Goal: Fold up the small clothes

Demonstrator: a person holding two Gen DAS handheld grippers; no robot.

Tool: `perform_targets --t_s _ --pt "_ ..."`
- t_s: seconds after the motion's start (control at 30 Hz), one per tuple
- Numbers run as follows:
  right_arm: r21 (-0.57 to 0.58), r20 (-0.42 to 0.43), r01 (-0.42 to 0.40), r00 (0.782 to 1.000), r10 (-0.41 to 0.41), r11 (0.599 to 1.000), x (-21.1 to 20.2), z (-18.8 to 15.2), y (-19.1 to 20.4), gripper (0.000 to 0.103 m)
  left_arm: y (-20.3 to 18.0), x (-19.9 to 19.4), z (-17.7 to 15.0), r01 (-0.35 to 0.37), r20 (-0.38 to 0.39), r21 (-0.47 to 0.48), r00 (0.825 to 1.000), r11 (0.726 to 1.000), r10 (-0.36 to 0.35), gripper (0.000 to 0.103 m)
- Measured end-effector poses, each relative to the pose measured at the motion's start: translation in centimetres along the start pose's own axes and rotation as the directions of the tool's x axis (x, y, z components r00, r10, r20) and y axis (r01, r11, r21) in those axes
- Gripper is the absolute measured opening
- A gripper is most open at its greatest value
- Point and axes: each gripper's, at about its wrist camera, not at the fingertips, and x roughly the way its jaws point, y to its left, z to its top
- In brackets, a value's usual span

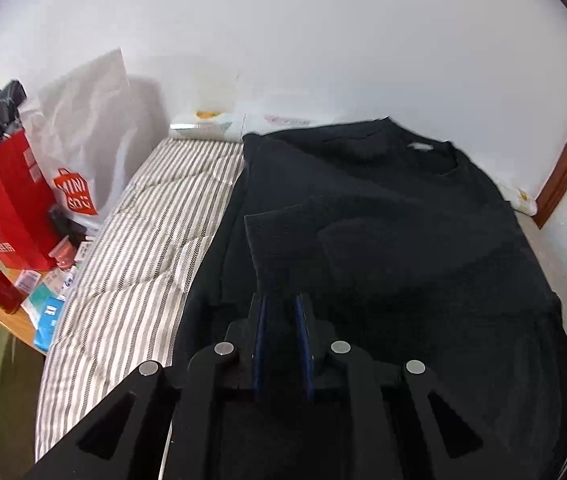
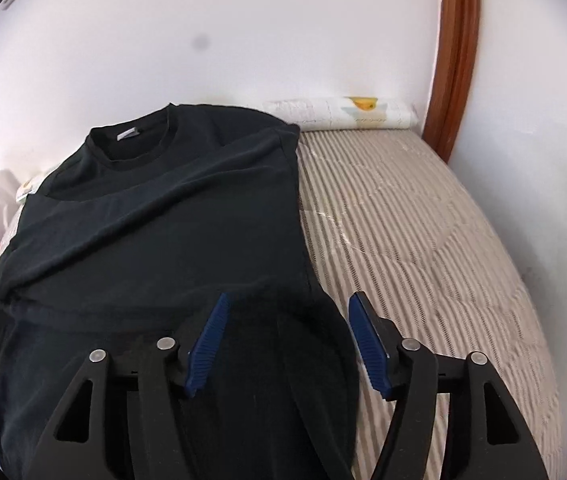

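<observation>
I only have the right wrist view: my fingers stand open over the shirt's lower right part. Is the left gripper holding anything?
Observer: Yes. The left gripper is shut on a flap of the black T-shirt, and the flap rises from the shirt into its fingers.
Operator: Does the shirt's left edge lie on the bed?
Observer: Yes. It lies on the striped bedding, and a band of bare bedding shows beyond it.
Operator: Is anything beside the bed on that side?
Observer: A red bag stuffed with clothes and a white shopping bag stand there.
</observation>
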Motion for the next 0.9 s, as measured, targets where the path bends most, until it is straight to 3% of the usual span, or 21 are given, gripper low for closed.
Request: perform_targets --t_s 0.07,0.27,0.43,0.57,0.7,0.9 --pt "0.006 0.018 0.012 1.0 -0.012 1.0 -1.7 -0.7 -0.2 0.074 -0.3 -1.5 -0.6 0.0 0.012 0.004 1.0 1.0 0.0 0.015" --pt "0.048 0.098 0.125 0.987 -0.129 0.991 -5.9 -3.2 -1.9 0.079 -0.8 -5.4 -2.7 0.031 0.027 0.01 0.999 0.999 -0.031 0.015" --pt "0.01 0.102 0.042 0.994 -0.043 0.999 -7.9 -5.9 -3.0 0.079 -0.6 -7.5 -5.4 0.029 0.025 0.01 0.999 1.0 -0.029 0.015" --pt "-0.006 0.032 0.088 0.996 -0.088 0.996 -7.5 -8.3 -3.5 0.079 0.3 -7.9 -8.3 -0.007 0.0 0.008 1.0 1.0 0.007 0.029" --pt "0.021 -0.006 0.058 0.998 -0.058 0.998 -6.8 -11.2 -4.2 0.079 1.7 -7.8 -10.8 -0.013 -0.046 -0.012 0.999 1.0 0.013 0.05" --pt "0.045 -0.018 0.0 1.0 0.001 0.999 -6.3 -14.7 -4.8 0.071 3.8 -7.6 -14.2 -0.029 -0.084 -0.032 0.996 0.999 0.026 0.052"
